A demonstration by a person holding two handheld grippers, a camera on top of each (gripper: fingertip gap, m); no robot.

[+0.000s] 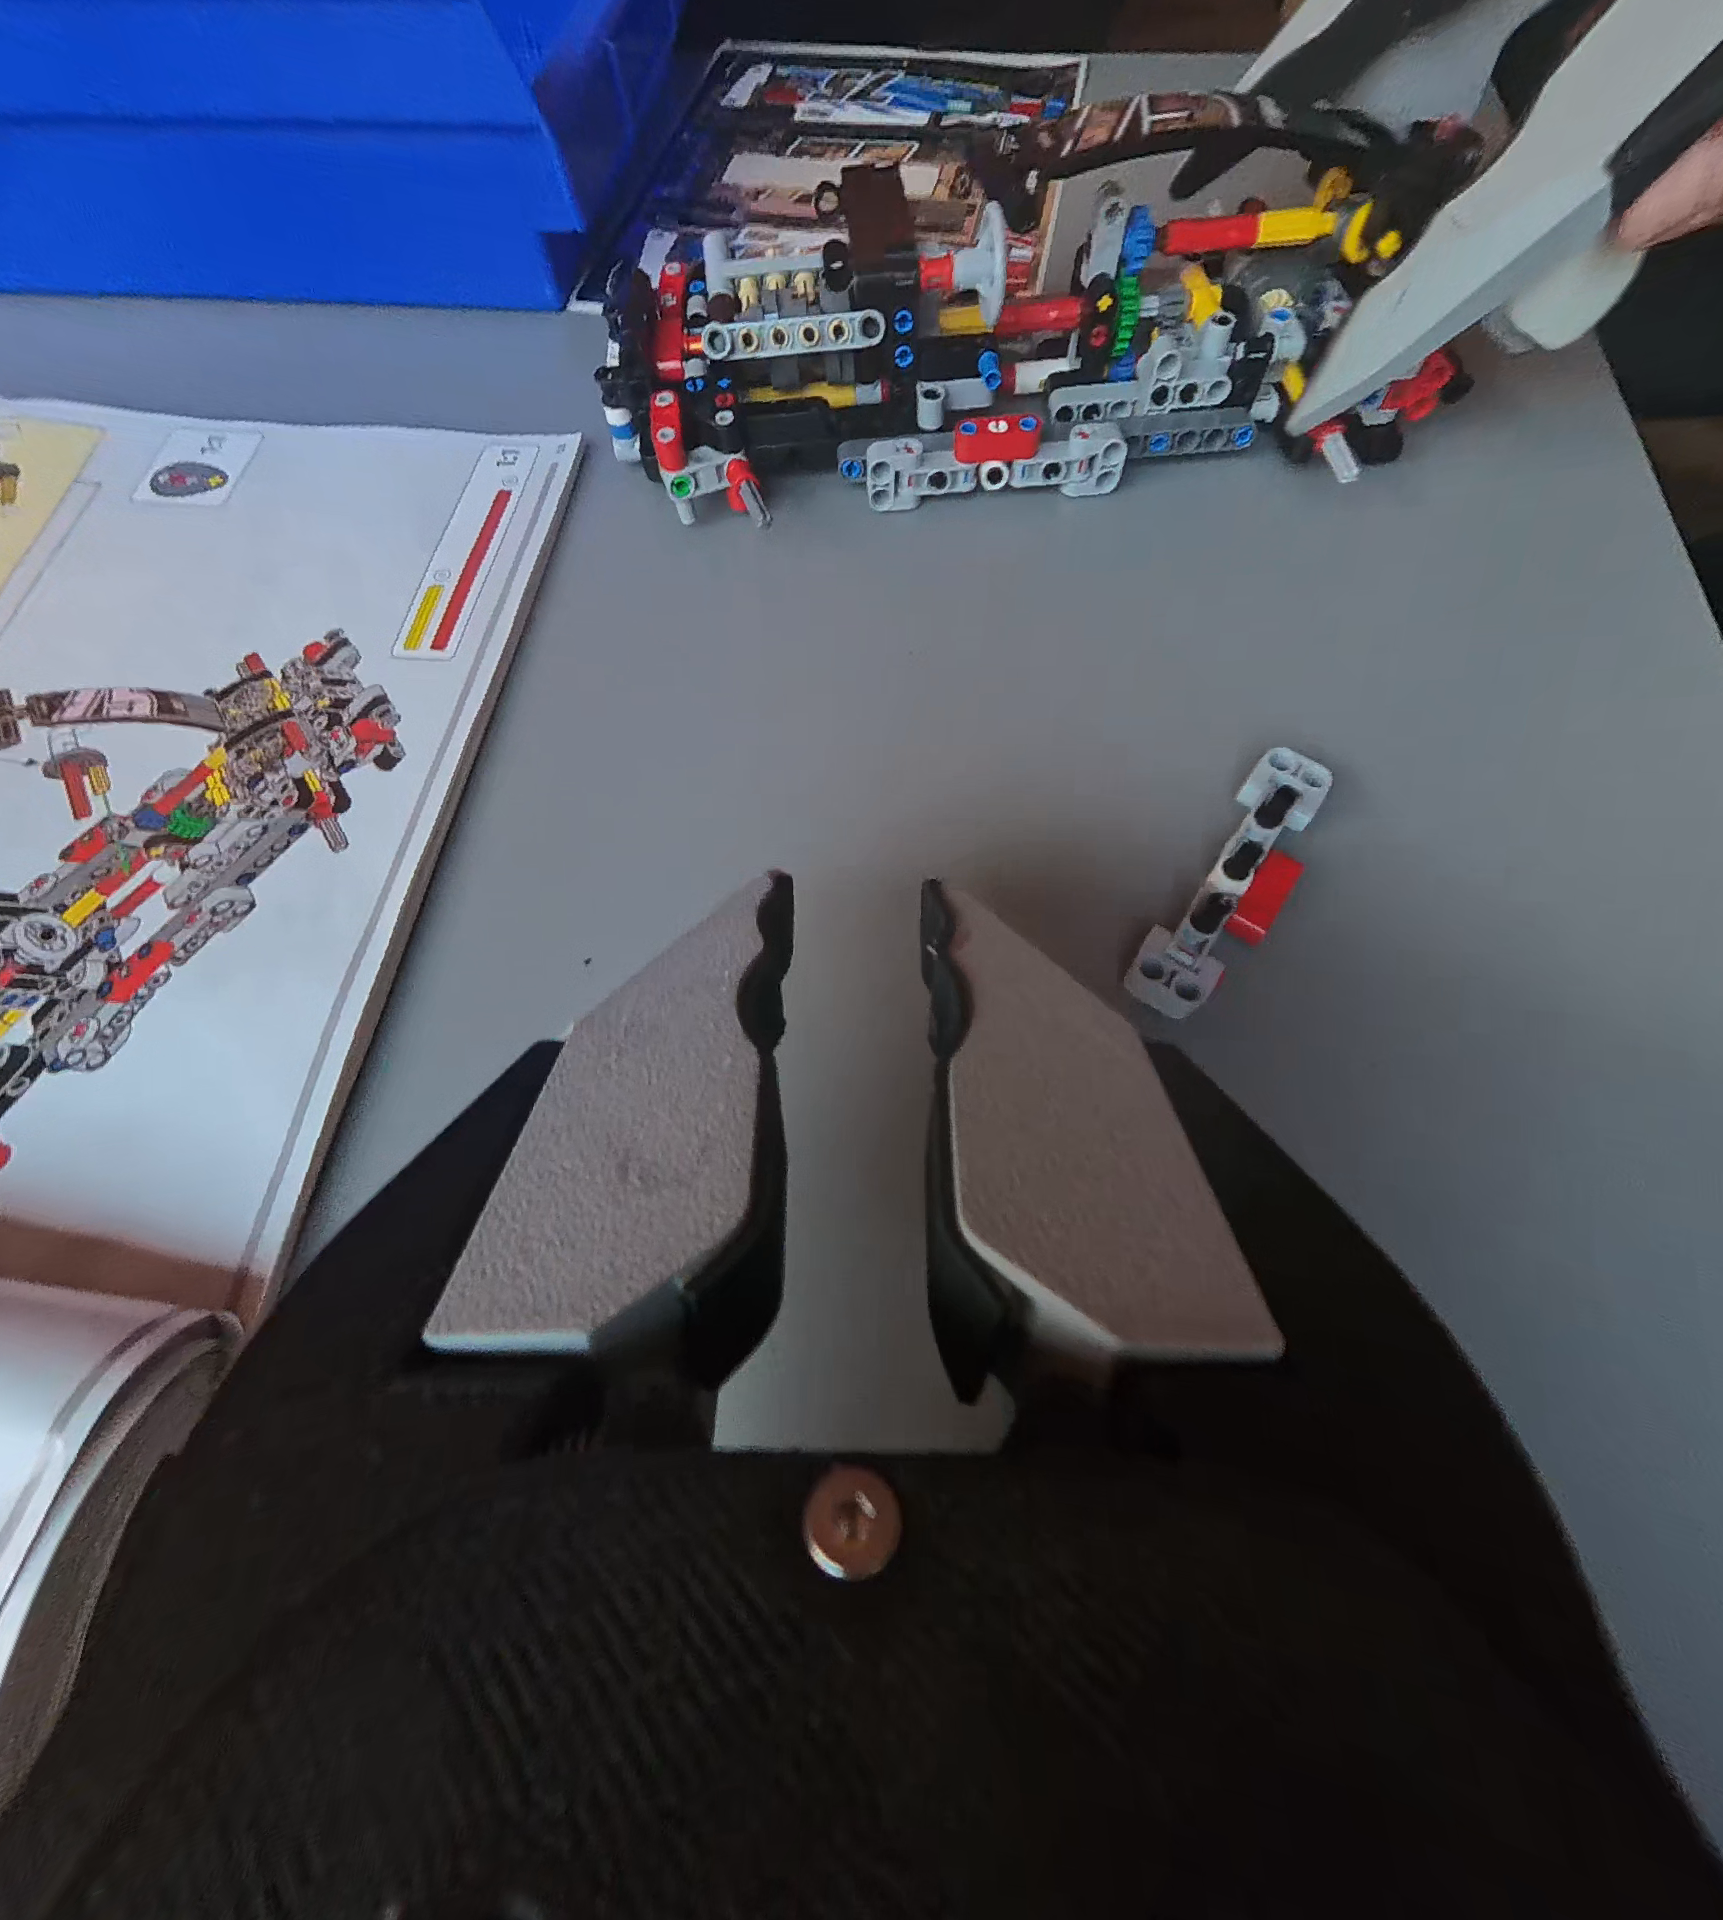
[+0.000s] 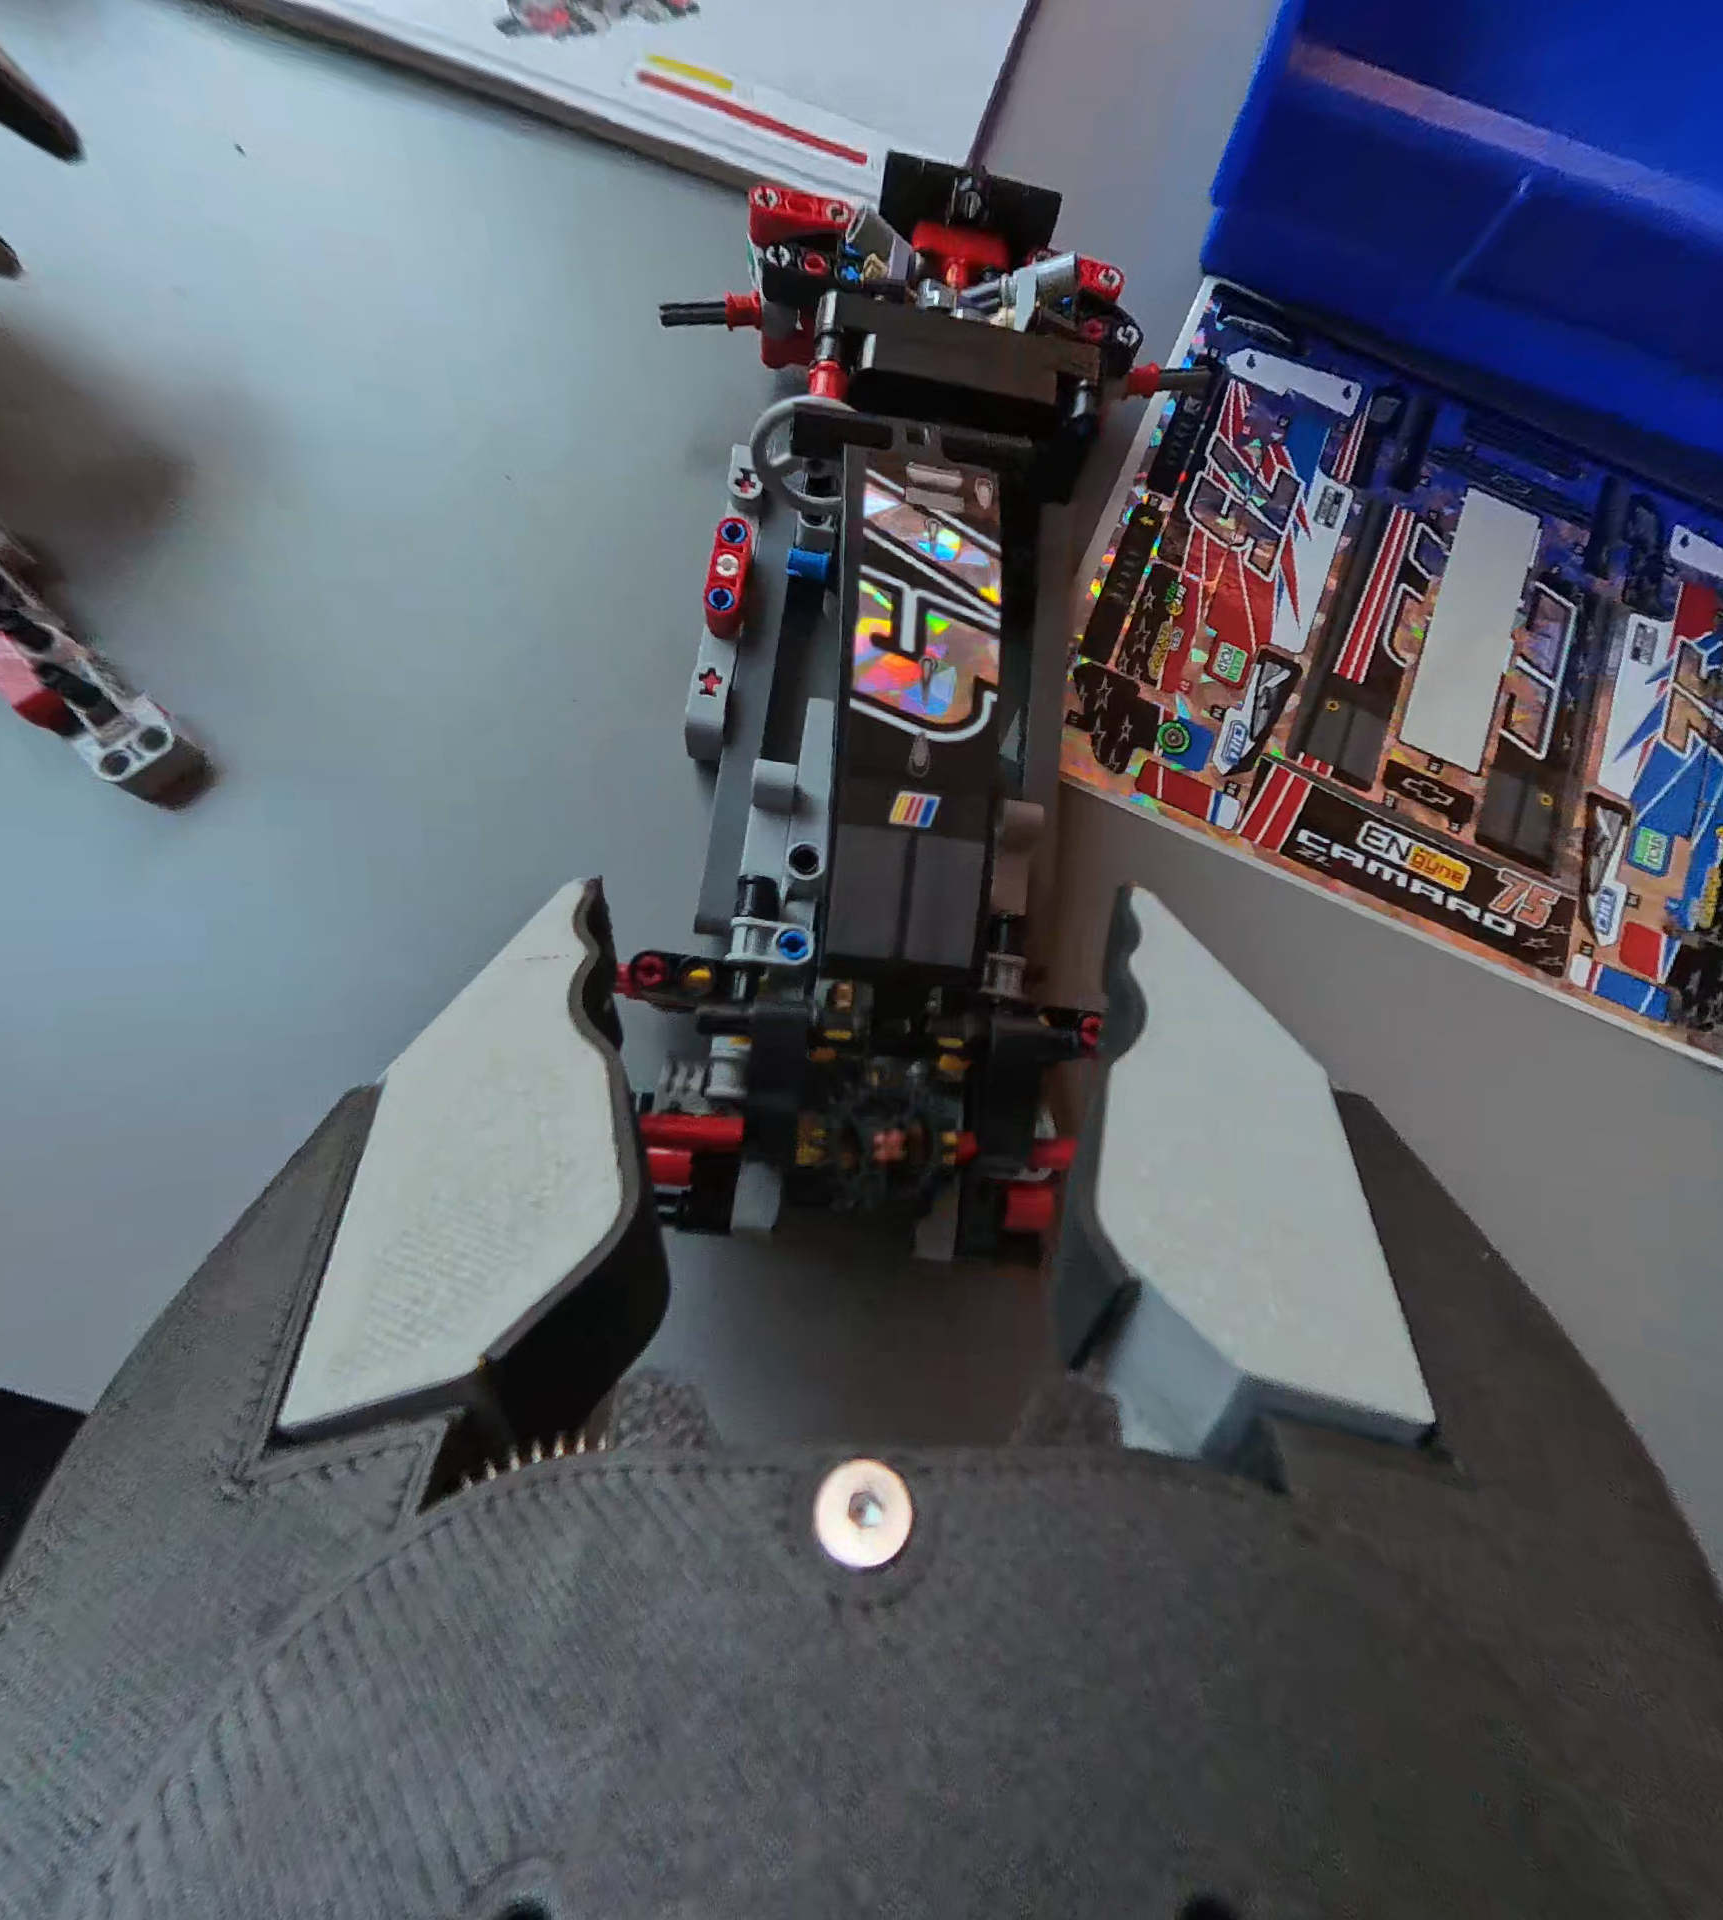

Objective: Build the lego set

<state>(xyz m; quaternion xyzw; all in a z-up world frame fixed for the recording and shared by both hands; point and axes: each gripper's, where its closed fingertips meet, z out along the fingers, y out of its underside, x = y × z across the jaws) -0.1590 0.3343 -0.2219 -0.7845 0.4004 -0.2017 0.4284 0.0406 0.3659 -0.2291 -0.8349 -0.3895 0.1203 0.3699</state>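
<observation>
Left claw point(image 1: 857, 894): fingers parted by a narrow gap, nothing between them, only bare grey bench point(image 1: 836, 675) showing through. Released, holding nothing. Nearest item was a small grey beam subassembly point(image 1: 1231, 883) with black pins and a red piece, lying flat on the bench just to the claw's right, not touching it.

Right claw point(image 2: 862, 956): spread wide, straddling the near end of the brick-built car chassis point(image 2: 898, 727). The red pin ends on either side of the chassis sat very close to the inner pads point(image 2: 602, 977); whether the pads pressed on them could not be settled. In the left wrist view this claw point(image 1: 1356, 312) stood over the chassis's right end.

Chassis stood on the bench, lengthwise away from the right claw, its far end partly over a glittery sticker sheet point(image 2: 1459, 675).

Printed matter: open instruction booklet point(image 1: 213, 727) at bench left, showing a build diagram; sticker sheet and chassis roof panel carried printed graphics and lettering. Blue bins point(image 1: 265, 135) stood behind.
</observation>
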